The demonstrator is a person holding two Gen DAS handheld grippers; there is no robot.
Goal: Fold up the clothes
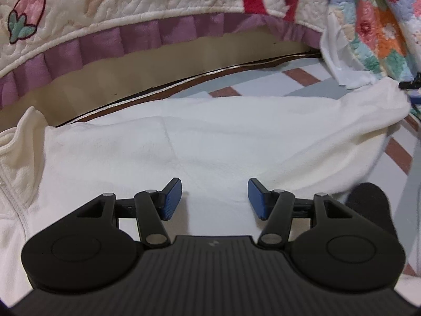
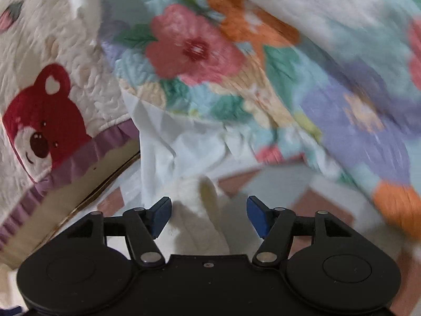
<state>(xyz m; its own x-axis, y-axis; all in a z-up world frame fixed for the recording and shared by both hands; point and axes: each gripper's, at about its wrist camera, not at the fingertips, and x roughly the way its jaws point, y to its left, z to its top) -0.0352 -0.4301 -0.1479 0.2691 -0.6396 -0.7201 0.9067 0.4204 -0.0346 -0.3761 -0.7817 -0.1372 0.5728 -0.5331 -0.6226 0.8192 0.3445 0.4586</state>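
Both scenes are being viewed closely from the wrists, angled downward. The bear quilt and floral quilt are being shared.

A floor covering of pale blue-grey and white squares with brick-red bands carries everything. Directly on it lies a cream fleece garment, spread flat across the near part, one end reaching far right. A crumpled thin white cloth rests at the far right (its edge touching the garment's tip).
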